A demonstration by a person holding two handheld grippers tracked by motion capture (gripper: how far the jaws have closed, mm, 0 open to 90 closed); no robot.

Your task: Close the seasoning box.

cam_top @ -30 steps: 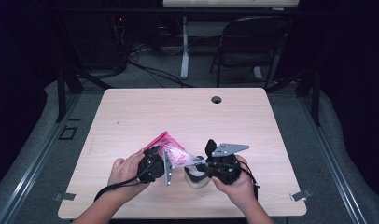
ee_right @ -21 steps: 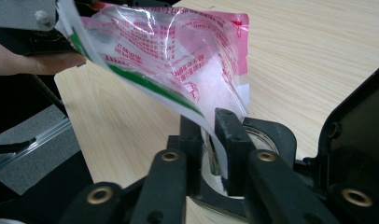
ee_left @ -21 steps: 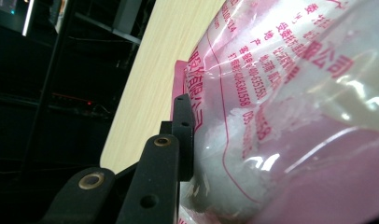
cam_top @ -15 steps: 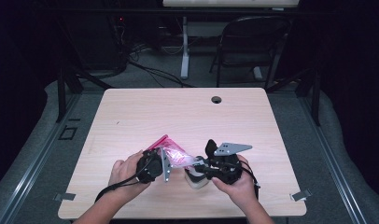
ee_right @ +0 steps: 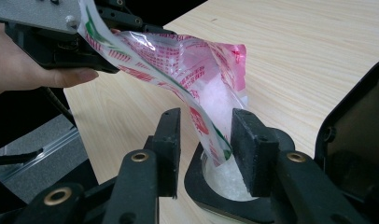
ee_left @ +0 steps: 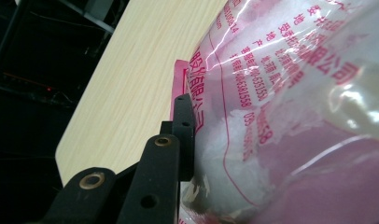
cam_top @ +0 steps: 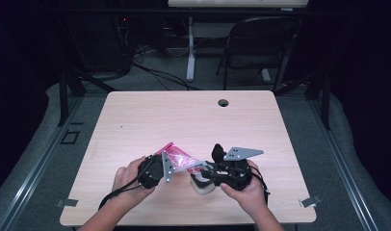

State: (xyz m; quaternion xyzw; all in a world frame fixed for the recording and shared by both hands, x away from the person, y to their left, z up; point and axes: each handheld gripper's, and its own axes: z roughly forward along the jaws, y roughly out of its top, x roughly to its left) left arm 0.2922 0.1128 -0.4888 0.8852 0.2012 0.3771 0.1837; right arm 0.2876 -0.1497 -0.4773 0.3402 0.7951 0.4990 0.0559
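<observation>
On the pale wood-grain table (cam_top: 136, 125), near its front edge, a crinkly clear plastic bag (ee_right: 187, 60) with red print is clamped by the left gripper (cam_top: 165, 166) and tipped so its mouth hangs over a round black-rimmed cup (ee_right: 271, 140) holding white granules (ee_right: 229, 182). The right gripper (ee_right: 204, 140) has just been opening; its jaws stand apart around the bag's tip without pressing. Unguided, the limp film could swing and spill granules beside the cup.

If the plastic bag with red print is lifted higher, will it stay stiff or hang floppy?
Probably floppy: the bag sags in creased folds from the left gripper to the container. Its white grains look loose and may shift or spill. The glossy film could slip between the right gripper's open jaws.
</observation>
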